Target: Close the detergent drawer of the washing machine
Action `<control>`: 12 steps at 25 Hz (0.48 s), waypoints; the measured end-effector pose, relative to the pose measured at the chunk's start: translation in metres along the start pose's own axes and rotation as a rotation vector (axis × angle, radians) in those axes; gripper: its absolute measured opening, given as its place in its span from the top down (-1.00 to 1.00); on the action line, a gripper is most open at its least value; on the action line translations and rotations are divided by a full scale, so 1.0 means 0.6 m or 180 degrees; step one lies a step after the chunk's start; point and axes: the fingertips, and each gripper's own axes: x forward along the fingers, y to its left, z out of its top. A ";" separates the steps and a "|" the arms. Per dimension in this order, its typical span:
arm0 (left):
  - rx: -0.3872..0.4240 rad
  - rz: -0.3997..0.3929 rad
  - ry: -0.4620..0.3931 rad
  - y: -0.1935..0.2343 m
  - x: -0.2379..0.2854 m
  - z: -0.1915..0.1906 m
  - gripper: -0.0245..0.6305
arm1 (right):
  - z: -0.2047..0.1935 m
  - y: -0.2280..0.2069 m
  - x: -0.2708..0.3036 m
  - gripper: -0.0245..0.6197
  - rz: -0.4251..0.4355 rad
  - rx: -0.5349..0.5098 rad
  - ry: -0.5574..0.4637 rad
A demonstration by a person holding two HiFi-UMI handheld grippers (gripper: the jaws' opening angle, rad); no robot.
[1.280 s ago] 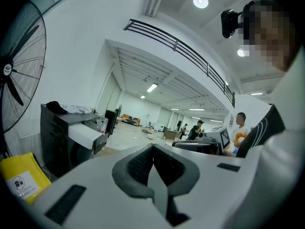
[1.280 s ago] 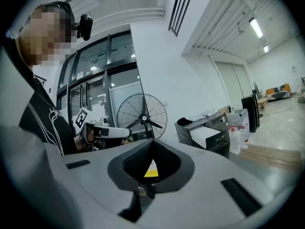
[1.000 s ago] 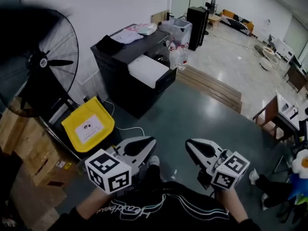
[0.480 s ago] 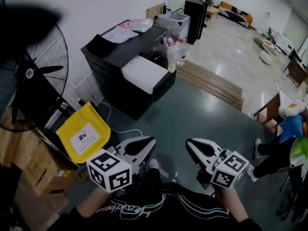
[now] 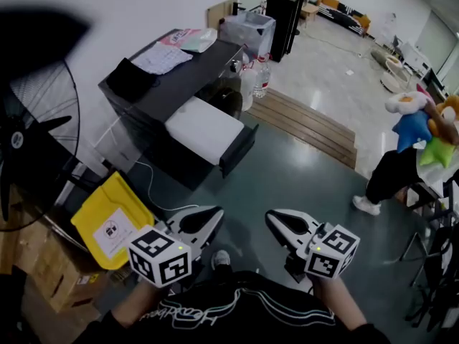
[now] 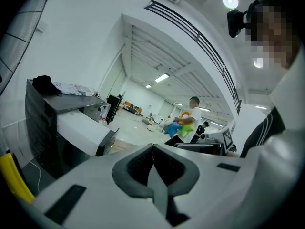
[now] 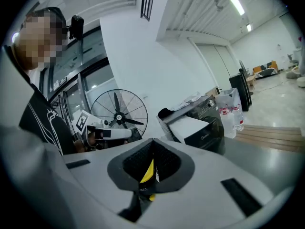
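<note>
My left gripper and right gripper sit closed on nothing. The drawer juts from the washer, well ahead. It's likely light and rigid, so I'd push its front.

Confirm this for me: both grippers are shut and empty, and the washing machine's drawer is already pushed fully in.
Wrong on the drawer: the head view shows it pulled out from the front of the washing machine, not pushed in. The left gripper and right gripper are indeed both shut and empty.
</note>
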 end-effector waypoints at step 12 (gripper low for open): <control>-0.0094 0.0110 0.0019 0.141 0.088 0.072 0.85 | 0.071 -0.116 0.112 0.84 0.0018 0.0018 -0.0017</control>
